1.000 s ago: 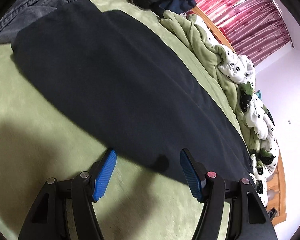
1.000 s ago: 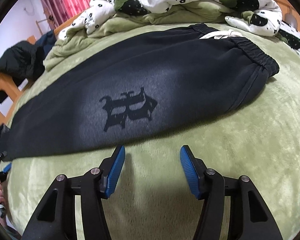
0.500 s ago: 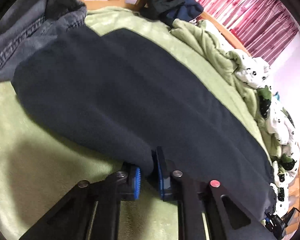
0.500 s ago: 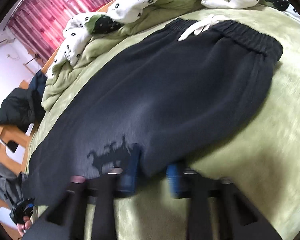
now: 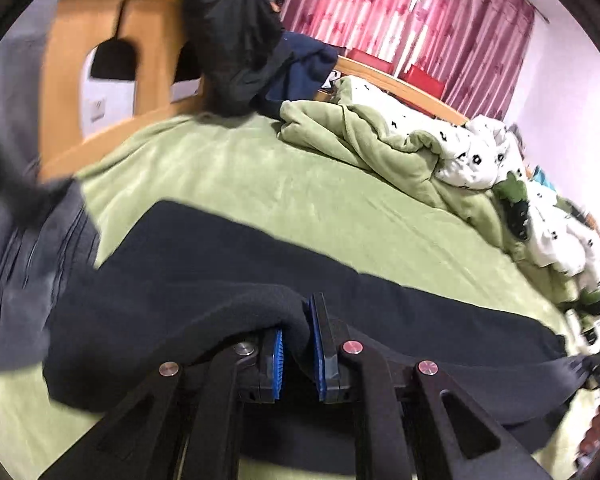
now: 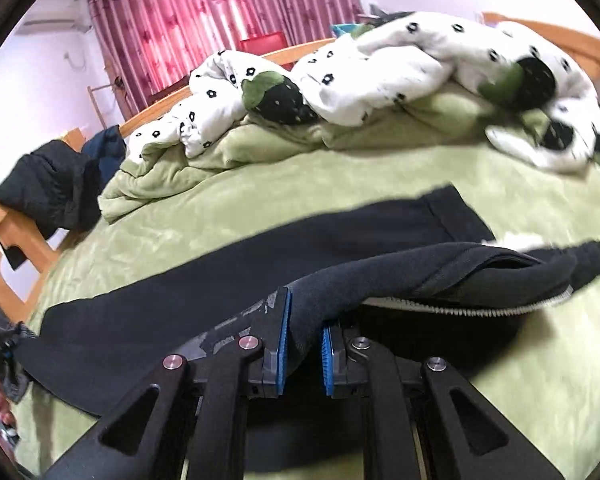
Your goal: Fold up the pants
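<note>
Dark navy sweatpants (image 5: 228, 264) lie lengthwise across a green bed cover. My left gripper (image 5: 298, 344) is shut on the near edge of a leg and holds it lifted, with fabric bunched between the blue pads (image 5: 315, 344). In the right wrist view the pants (image 6: 260, 256) stretch from the leg end at left to the elastic waistband (image 6: 500, 276) at right. My right gripper (image 6: 303, 344) is shut on the near edge by the printed logo and lifts it, so the waistband end curls over and shows its white inner trim.
A rumpled green blanket and white flowered duvet (image 6: 380, 60) are piled along the far side of the bed. Grey jeans (image 5: 24, 248) lie at the left. Dark jackets (image 5: 236, 40) hang on the wooden footboard (image 5: 100, 12). Red curtains hang behind.
Both grippers went from open in front of the pants to shut on their near edge, then raised it off the bed and carried it toward the far side.
</note>
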`<state>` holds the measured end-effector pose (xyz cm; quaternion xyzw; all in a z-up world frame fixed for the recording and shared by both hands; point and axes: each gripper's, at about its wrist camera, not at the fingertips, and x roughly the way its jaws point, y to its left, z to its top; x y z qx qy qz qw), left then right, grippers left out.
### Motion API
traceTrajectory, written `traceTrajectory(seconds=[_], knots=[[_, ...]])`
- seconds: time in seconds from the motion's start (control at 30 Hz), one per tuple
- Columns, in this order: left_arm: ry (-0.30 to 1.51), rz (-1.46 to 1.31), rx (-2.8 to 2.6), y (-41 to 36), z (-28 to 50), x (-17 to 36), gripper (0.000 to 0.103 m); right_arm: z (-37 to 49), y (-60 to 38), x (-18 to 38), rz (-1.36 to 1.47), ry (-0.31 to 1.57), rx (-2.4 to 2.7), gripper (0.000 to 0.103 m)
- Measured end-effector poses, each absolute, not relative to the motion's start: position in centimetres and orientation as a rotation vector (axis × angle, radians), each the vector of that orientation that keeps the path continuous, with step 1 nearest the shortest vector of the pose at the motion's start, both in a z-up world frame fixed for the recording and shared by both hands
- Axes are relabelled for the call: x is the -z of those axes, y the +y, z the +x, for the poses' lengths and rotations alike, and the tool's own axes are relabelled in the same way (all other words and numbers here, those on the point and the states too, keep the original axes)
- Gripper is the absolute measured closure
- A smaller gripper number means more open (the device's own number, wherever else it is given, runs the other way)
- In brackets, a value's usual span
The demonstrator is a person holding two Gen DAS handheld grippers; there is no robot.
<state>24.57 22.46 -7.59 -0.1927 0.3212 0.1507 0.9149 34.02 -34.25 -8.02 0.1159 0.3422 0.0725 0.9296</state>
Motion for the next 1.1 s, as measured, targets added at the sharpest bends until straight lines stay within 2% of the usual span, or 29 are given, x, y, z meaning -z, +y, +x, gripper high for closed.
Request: traceTrajectory(seconds=[0.17,0.33,0.37,0.43,0.47,0.5,0.57,0.6,0.63,0.7,0.9,1.1], knots=[[0.696,-0.378,-0.342,22.7,29.7,9.3,0.091,39.9,-32.2,8.8,0.192,0.702,-0.115,0.090],[0.775,-0.366,-0.388,22.5,33.3,12.7,0.091,43.4,-30.4,11.9,0.148,0.745,-0.064,0.086],[0.789,-0.356,-0.393,22.4,33.5,13.2,0.087,44.0,-29.9,12.7,0.124,0.758,-0.048,0.085],[0.825,-0.325,-0.381,21.6,33.6,14.0,0.071,44.3,-29.3,14.0,0.078,0.780,-0.025,0.075],[0.851,-0.312,-0.366,21.1,33.4,14.2,0.057,44.3,-29.1,14.6,0.056,0.799,-0.018,0.073],[0.869,-0.296,-0.351,20.4,32.7,14.2,0.050,44.0,-28.9,15.1,0.035,0.827,-0.017,0.072],[0.855,-0.280,-0.330,19.4,31.1,13.7,0.049,42.7,-29.0,15.5,0.018,0.844,-0.026,0.071],[0.842,-0.277,-0.308,18.7,29.5,13.3,0.047,41.4,-29.1,15.4,0.006,0.843,-0.033,0.067],[0.840,-0.280,-0.291,18.4,28.5,13.1,0.045,40.4,-29.3,15.2,-0.003,0.839,-0.035,0.057],[0.837,-0.318,-0.243,17.7,26.0,12.9,0.044,37.9,-29.7,14.8,-0.022,0.841,-0.034,0.046],[0.875,-0.543,-0.137,18.1,18.3,15.0,0.044,29.7,-32.2,15.7,0.005,0.893,-0.040,0.046],[0.913,-0.636,-0.165,18.8,15.5,17.3,0.045,25.0,-36.1,17.8,0.181,0.952,-0.046,0.046]])
